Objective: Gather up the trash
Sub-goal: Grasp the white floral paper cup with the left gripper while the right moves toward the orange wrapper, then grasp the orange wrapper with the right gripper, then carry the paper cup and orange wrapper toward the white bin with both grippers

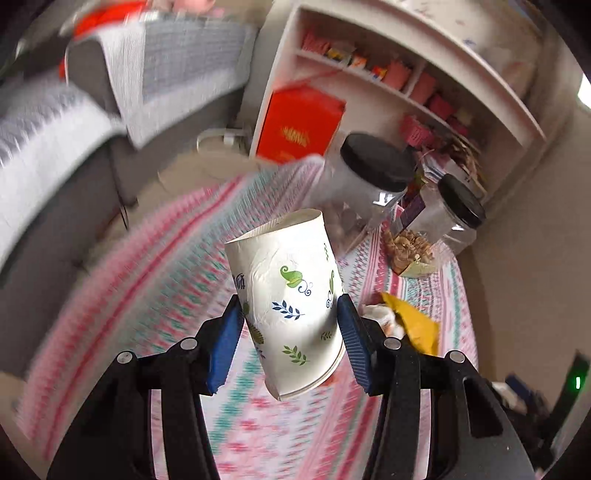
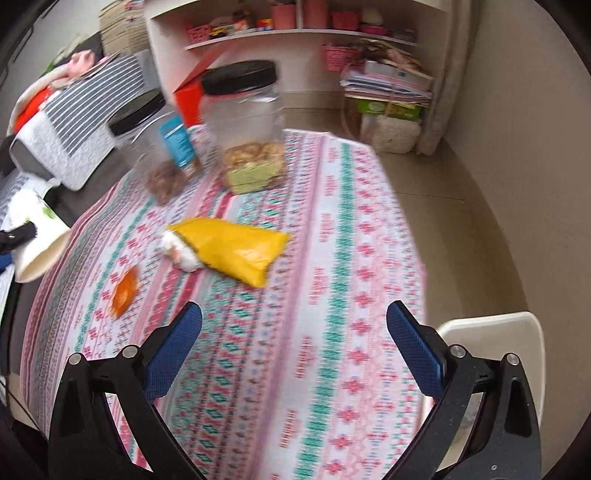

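My left gripper (image 1: pixel 290 308) is shut on a crumpled white paper cup (image 1: pixel 288 295) with leaf prints and holds it tilted above the patterned tablecloth (image 1: pixel 147 280). The cup also shows at the left edge of the right wrist view (image 2: pixel 37 240). My right gripper (image 2: pixel 293 314) is open and empty above the tablecloth (image 2: pixel 332 295). Ahead of it lie a yellow wrapper (image 2: pixel 236 249) with a crumpled white tissue (image 2: pixel 177 251) at its left end, and a small orange wrapper (image 2: pixel 123 290). The yellow wrapper (image 1: pixel 413 325) and tissue (image 1: pixel 380 314) also show in the left wrist view.
Two clear jars with black lids (image 2: pixel 243 125) (image 2: pixel 147 140) stand at the far end of the table. A white bin rim (image 2: pixel 491 339) is at the right, below the table edge. A white shelf (image 2: pixel 295 33) and a sofa (image 1: pixel 55 184) lie beyond.
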`<state>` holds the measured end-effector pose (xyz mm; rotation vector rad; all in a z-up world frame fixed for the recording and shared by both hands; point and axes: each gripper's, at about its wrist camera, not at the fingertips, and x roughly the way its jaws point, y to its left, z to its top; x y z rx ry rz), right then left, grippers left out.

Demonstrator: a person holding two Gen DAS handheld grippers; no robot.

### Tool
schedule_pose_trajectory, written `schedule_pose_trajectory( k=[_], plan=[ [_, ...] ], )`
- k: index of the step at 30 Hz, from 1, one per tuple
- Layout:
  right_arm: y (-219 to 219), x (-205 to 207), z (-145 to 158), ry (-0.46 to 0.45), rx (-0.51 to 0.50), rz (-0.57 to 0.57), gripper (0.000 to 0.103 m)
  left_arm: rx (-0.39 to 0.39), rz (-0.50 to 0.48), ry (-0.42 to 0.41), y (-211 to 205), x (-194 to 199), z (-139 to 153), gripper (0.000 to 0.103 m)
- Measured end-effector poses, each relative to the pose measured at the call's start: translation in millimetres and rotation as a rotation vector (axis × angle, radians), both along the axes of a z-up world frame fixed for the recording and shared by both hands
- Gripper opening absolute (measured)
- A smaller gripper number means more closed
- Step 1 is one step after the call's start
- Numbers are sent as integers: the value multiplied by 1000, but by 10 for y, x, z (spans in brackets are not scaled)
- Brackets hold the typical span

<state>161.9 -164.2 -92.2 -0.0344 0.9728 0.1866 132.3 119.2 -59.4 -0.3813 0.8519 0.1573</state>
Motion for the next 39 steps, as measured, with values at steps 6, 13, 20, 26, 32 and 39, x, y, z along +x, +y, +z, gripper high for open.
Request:
schedule_pose_trajectory(
  k=[6, 13, 20, 26, 32, 39],
  plan=[
    [463, 15, -333, 151, 145, 65, 96, 18, -1, -68, 264, -177, 125, 52],
    [1351, 70, -542, 183, 171, 101, 96, 50, -34, -123, 518, -331, 346, 52],
    [1906, 224, -784, 204, 127, 103, 80, 22, -6, -140, 863, -476, 423, 52],
    [2100, 264, -739, 170, 68, 135, 22, -6, -2, -149, 1034, -536, 479, 52],
    [2119, 157, -576, 131, 59, 148, 22, -28, 22, -142, 1148, -573, 497, 52],
    [2052, -9, -176, 53, 86, 177, 22, 20, 23, -134, 1102, -586, 463, 52]
  ],
)
